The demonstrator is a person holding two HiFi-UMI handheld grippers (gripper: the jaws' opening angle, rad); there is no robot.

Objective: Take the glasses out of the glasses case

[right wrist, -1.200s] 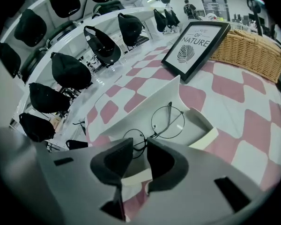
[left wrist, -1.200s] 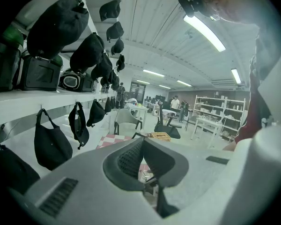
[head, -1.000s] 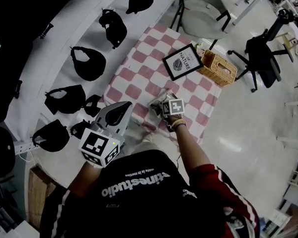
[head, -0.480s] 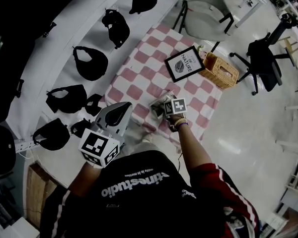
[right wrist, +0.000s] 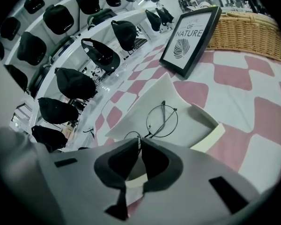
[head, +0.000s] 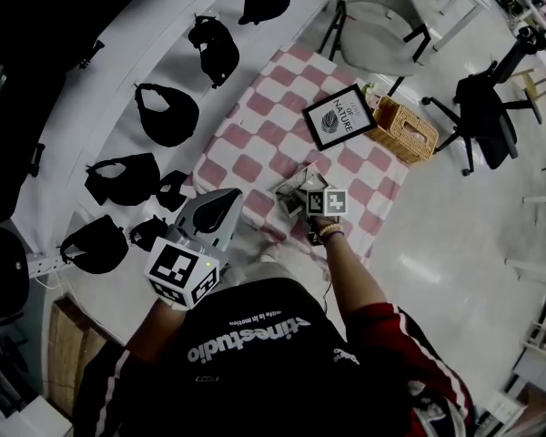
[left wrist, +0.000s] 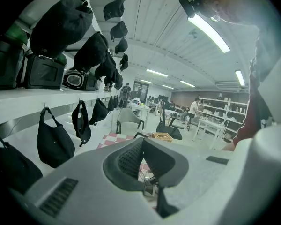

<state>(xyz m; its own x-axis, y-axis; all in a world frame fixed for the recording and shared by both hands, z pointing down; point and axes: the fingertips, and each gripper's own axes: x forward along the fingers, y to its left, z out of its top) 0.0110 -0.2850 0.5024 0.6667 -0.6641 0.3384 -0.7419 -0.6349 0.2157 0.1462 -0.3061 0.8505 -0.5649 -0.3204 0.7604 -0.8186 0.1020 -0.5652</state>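
On your head camera, a pink-and-white checked tablecloth [head: 255, 144] covers the table, which stands beside a white wall hung with black bags [head: 166, 115]. A black-framed leaf print [head: 338, 116] and a woven wicker basket [head: 400, 127] stand at the cloth's far end. Your right gripper [head: 302, 192] is down at the open pale grey glasses case [head: 289, 188]. Your left gripper [head: 226, 198] is held up by the cloth's near corner.

In your left gripper view, the jaws are pressed together with nothing between them. They point into a long room under ceiling strip lights [left wrist: 208, 27].

In your right gripper view, the jaws are narrowed to a slit at the rim of the nearer lens of the round wire-rimmed glasses [right wrist: 161, 121]. The glasses lie on the case's opened flap.
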